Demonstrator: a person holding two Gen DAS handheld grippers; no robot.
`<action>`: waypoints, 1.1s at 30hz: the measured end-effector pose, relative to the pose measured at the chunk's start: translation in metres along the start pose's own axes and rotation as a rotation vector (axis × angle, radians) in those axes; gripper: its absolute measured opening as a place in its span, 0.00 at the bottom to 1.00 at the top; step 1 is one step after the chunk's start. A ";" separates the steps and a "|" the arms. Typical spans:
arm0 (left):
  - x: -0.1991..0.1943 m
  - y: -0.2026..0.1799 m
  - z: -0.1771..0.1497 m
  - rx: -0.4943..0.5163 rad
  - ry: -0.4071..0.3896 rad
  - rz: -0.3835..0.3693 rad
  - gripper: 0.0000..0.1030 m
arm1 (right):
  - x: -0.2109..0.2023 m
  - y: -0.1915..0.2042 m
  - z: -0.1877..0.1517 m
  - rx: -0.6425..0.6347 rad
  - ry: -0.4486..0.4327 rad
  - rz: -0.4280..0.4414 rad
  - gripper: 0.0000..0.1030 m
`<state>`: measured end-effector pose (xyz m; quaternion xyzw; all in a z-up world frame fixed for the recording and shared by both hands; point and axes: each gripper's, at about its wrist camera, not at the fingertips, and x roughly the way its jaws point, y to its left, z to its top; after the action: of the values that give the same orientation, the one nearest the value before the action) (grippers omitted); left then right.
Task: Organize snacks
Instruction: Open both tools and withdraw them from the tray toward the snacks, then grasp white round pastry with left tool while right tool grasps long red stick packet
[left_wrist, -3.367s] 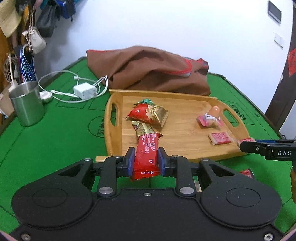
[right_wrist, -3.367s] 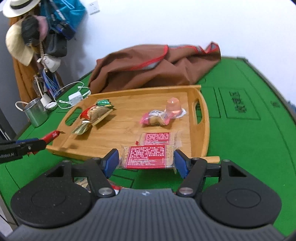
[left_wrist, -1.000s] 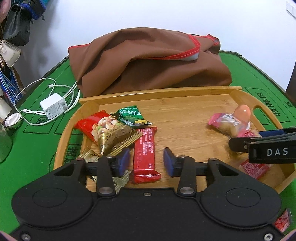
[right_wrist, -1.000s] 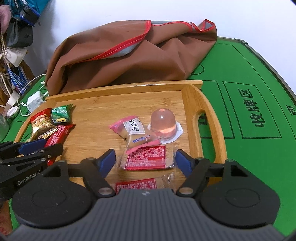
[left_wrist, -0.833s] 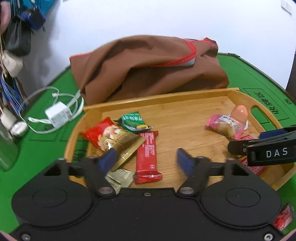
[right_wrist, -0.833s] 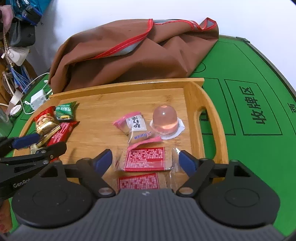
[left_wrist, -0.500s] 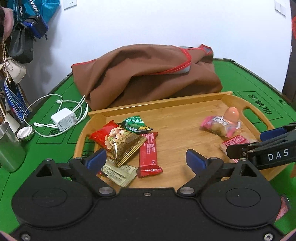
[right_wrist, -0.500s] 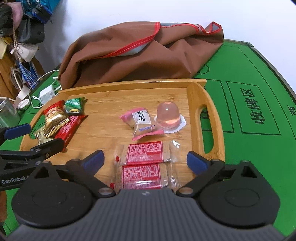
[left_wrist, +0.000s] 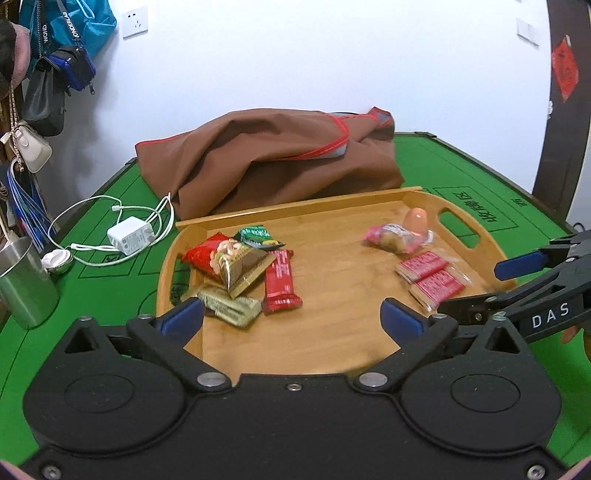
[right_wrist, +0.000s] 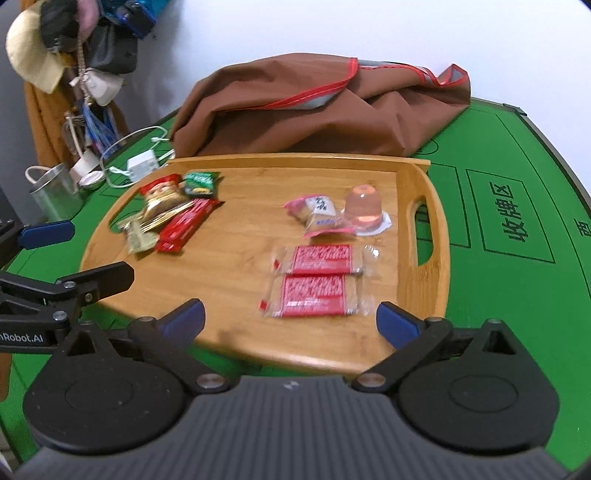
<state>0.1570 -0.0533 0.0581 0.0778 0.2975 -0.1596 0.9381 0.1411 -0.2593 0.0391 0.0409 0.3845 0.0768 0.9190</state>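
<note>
Ahead of empty tongs (left_wrist: 291, 319): snacks (left_wrist: 279, 278).

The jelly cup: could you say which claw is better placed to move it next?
Probably right. Both claws have just opened, empty, but the jelly cup sits at the tray end by the right claw; the left claw faces the other end.

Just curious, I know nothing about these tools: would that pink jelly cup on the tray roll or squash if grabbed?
The jelly cup sits dome-up on its flat lid, so it probably won't roll. Its smooth, rounded sides look slippery, and the thin plastic may dent.
</note>
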 end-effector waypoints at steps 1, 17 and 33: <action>-0.005 0.000 -0.004 0.001 -0.002 -0.005 0.99 | -0.003 0.001 -0.003 -0.006 -0.003 0.004 1.00; -0.051 -0.002 -0.063 0.010 -0.005 -0.022 1.00 | -0.028 0.009 -0.051 -0.035 -0.004 0.031 1.00; -0.056 0.010 -0.093 -0.098 0.078 -0.062 0.93 | -0.015 0.019 -0.068 -0.114 0.039 -0.001 1.00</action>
<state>0.0675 -0.0077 0.0164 0.0286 0.3434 -0.1707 0.9231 0.0798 -0.2424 0.0042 -0.0132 0.3973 0.0990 0.9122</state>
